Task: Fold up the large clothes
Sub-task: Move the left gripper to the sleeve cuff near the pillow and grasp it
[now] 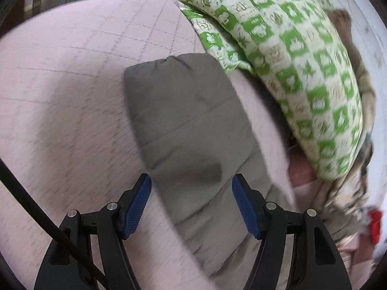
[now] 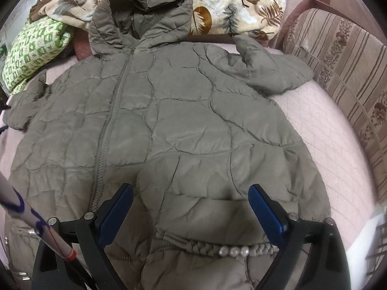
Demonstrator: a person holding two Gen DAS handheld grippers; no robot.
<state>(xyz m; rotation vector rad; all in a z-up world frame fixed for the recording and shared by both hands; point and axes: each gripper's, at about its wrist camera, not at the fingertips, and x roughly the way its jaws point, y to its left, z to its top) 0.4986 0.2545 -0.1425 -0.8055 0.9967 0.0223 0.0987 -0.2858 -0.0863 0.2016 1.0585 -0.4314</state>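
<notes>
An olive-grey quilted hooded jacket (image 2: 174, 120) lies flat and zipped on a pink quilted bed cover (image 2: 326, 145), hood toward the far side. Its right sleeve (image 2: 271, 72) is bent inward near the shoulder. In the left wrist view the jacket's other sleeve (image 1: 188, 125) stretches away over the pink cover (image 1: 60, 96). My left gripper (image 1: 191, 183) hovers open over that sleeve, blue pads on either side, nothing held. Over the jacket's lower hem, my right gripper (image 2: 191, 193) is open too, above a braided pocket trim with pearl beads (image 2: 234, 251).
A green-and-white checked pillow (image 1: 290, 60) lies just beyond the sleeve, also the pillow (image 2: 33, 50) left of the hood. A leaf-print blanket (image 2: 229, 7) is bunched behind the hood. A striped sofa back (image 2: 343, 67) borders the right side.
</notes>
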